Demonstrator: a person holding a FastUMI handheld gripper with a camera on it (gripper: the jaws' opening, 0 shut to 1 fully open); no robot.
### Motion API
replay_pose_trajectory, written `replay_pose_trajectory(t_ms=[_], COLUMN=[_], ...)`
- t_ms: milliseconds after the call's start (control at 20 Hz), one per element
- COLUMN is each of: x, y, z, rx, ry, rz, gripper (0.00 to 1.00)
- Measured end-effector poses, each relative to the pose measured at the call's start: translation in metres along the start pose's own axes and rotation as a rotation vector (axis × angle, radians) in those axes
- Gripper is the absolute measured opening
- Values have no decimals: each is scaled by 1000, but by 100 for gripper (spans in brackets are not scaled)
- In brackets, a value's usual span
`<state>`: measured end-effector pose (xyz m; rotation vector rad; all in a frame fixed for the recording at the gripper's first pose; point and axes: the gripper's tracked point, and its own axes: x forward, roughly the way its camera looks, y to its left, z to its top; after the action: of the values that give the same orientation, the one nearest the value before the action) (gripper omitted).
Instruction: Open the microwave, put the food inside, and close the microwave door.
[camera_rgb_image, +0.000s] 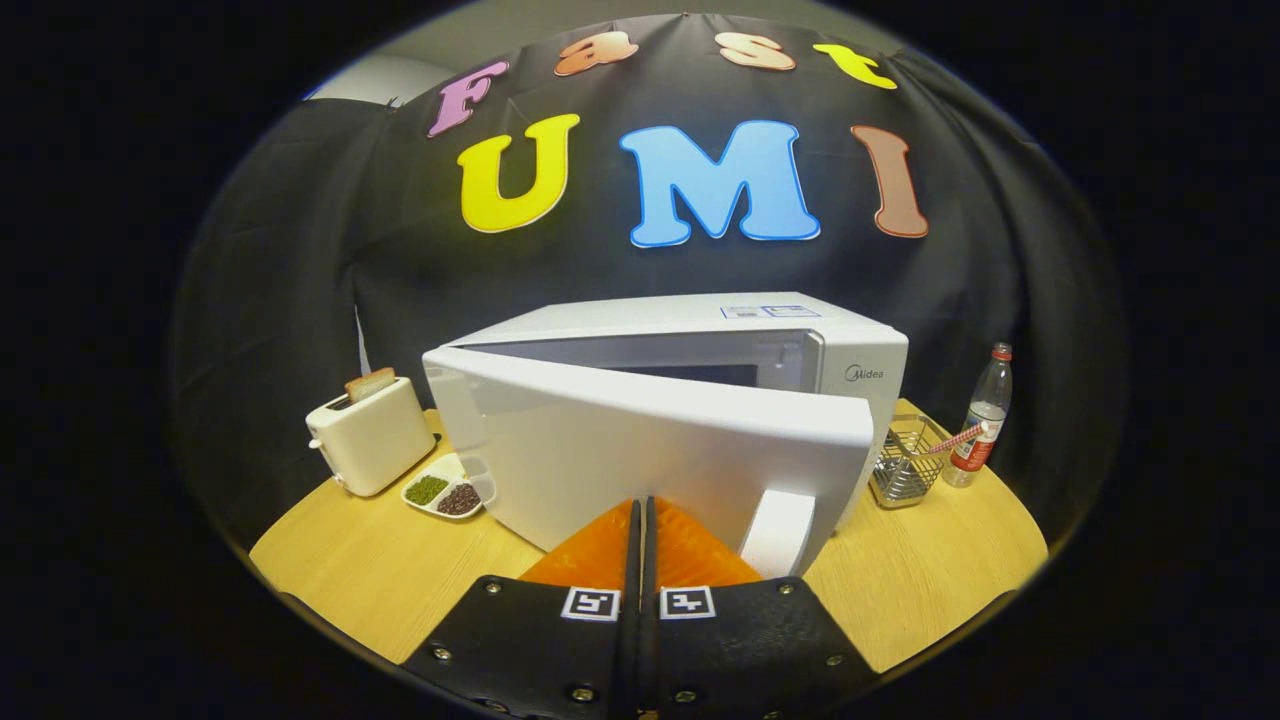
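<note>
A white microwave (700, 330) stands on the round wooden table (370, 570), its door (640, 450) swung partly open toward me, hinged at the left. The door handle (778, 535) is just right of my fingertips. My gripper (640, 505) is shut, fingers pressed together with nothing between them, tips right at the outer face of the door. The dark cavity (690, 372) shows as a narrow strip above the door; its contents are hidden. A white divided dish (447, 490) with green and dark food lies left of the microwave.
A white toaster (370, 435) with a bread slice stands at the left. Right of the microwave are a wire basket (905, 462) holding a striped straw and a clear bottle (982, 415) with a red cap. Bare table lies in front on both sides.
</note>
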<state>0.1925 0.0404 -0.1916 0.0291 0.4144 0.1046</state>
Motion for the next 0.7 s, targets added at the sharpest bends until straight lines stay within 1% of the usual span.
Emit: replay_pose_trajectory(t_ms=[350, 700], x=[34, 58], y=[-18, -30], z=[14, 25], rx=[25, 43], ry=[-11, -27], rz=[-48, -73], gripper=[1, 1])
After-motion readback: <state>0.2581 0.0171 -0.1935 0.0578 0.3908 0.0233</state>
